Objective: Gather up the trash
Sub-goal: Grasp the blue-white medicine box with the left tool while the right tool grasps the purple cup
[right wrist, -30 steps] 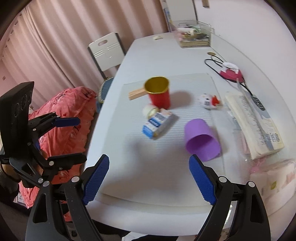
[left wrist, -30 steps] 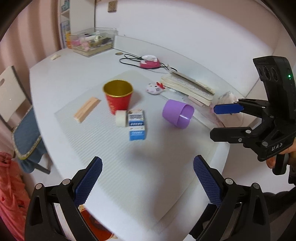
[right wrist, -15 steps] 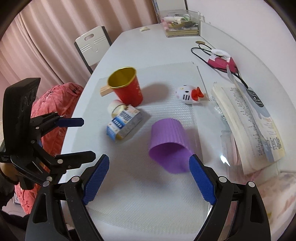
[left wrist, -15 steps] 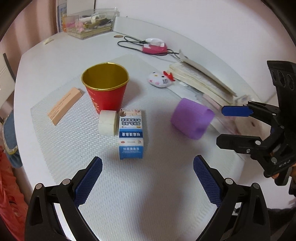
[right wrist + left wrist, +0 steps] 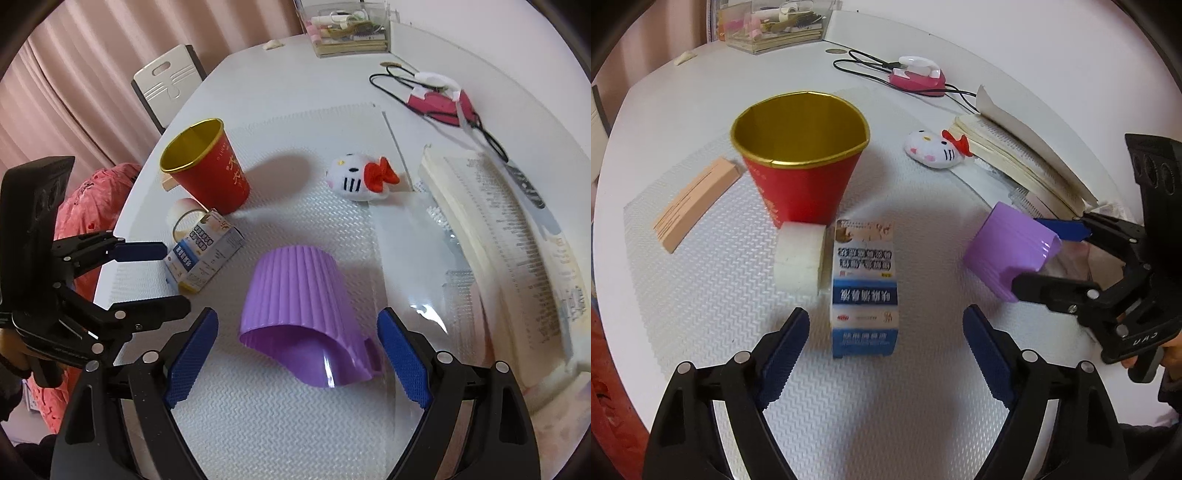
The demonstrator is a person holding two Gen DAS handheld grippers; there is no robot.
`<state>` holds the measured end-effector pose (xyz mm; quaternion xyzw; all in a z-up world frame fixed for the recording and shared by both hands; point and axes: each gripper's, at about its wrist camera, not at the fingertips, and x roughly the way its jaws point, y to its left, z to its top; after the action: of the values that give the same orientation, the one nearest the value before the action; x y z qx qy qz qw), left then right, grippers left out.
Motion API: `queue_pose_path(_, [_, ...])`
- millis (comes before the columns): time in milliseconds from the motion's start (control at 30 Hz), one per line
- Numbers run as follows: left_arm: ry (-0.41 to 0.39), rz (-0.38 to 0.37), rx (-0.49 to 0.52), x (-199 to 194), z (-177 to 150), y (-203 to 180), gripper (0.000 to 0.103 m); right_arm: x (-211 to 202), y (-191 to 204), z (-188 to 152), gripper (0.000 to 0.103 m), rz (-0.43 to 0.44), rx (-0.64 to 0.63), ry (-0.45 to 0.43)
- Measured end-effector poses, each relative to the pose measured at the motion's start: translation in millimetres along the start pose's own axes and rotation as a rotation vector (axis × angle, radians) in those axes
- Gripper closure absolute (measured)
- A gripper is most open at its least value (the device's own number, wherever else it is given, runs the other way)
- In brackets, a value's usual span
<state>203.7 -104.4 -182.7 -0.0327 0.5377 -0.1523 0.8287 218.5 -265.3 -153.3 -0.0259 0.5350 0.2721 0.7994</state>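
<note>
Purple ribbed cup (image 5: 306,295) on its side on white textured mat (image 5: 295,406), mouth toward right gripper (image 5: 297,356), jaws wide apart either side, not touching. Blue-white carton (image 5: 865,286) flat beside tape roll (image 5: 799,258) and upright red cup (image 5: 801,162); left gripper (image 5: 886,350) spread open just short of carton.

Bright, soft shadows, fisheye-warped edges

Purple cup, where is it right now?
The purple cup lies on its side on the textured mat, between the right gripper's open jaws, with the blue-and-white box to its left.
</note>
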Motion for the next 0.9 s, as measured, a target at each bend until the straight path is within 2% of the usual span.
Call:
queue_pose_path(167, [0.014,-0.011,-0.006,7,4,3,0.033,9,-1,0,0.018,0.023,-0.007,0.015])
queue_pose_path(200, [0.018,-0.014,-0.006,9,5,4,0.035,11,-1,0,0.02,0.025,-0.01,0.021])
queue_pose_path(267, [0.028,-0.013,0.002,12,5,4,0.041,14,-1,-1,0.035,0.035,-0.018,0.029])
queue_pose_path(400, [0.027,-0.01,0.001,13,5,7,0.048,16,-1,-2,0.036,0.056,-0.022,0.029])
queue_pose_path(467, [0.027,-0.004,-0.002,13,6,9,0.059,16,0,-2,0.036,0.058,-0.028,0.026])
queue_pose_path(733, [0.013,-0.013,0.018,7,-1,2,0.061,11,-1,-3,0.037,0.083,-0.038,0.023])
queue_pose_path(900, [-0.004,-0.014,0.032,-14,-9,-7,0.061,-6,5,-7,0.037,0.098,-0.061,0.013])
